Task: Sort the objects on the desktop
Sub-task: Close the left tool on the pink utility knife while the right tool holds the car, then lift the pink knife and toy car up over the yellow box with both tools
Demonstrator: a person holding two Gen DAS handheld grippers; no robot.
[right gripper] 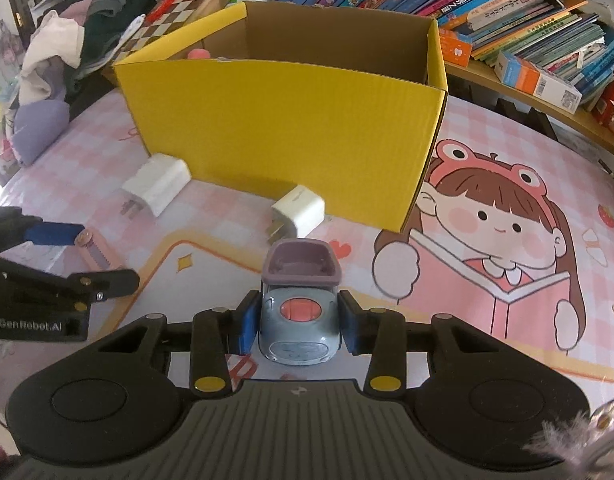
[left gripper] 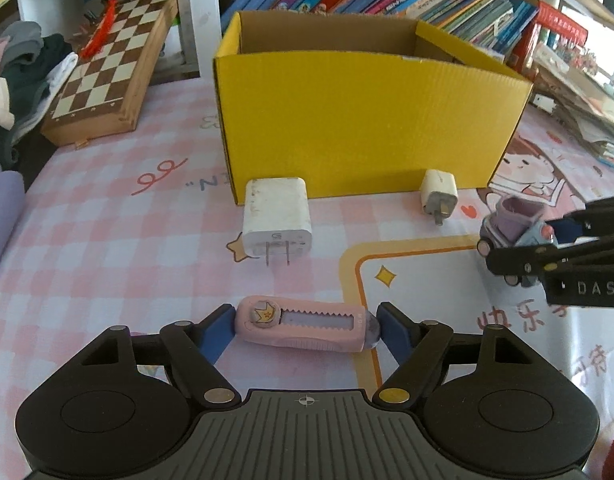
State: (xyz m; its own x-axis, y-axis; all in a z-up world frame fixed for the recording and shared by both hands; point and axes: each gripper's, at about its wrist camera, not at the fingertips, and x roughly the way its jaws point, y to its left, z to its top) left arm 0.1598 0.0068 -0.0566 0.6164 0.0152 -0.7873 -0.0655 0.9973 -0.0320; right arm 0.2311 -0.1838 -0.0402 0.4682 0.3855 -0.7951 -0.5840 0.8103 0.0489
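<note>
- Left wrist view: my left claw (left gripper: 305, 330) pinches the pink utility knife (left gripper: 303, 326) end to end, ready for the yellow box (left gripper: 367, 120) straight ahead.
- Right wrist view: my right claw (right gripper: 295, 322) clamps the toy car (right gripper: 299, 316) by its sides, box (right gripper: 291, 120) beyond.

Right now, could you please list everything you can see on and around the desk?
box: one, yellow, mid-desk, open top.
chargers: two, white; large and small, lying before the box.
utility knife: one, pink, gripped endwise.
toy car: one, grey with purple seat, gripped.
chessboard: one, brown and cream, left of the box.
clothes: pile, mixed colours, far left.
books: many, behind the box.
mat: one, pink cartoon.
left gripper: shut on the knife.
right gripper: shut on the car.
</note>
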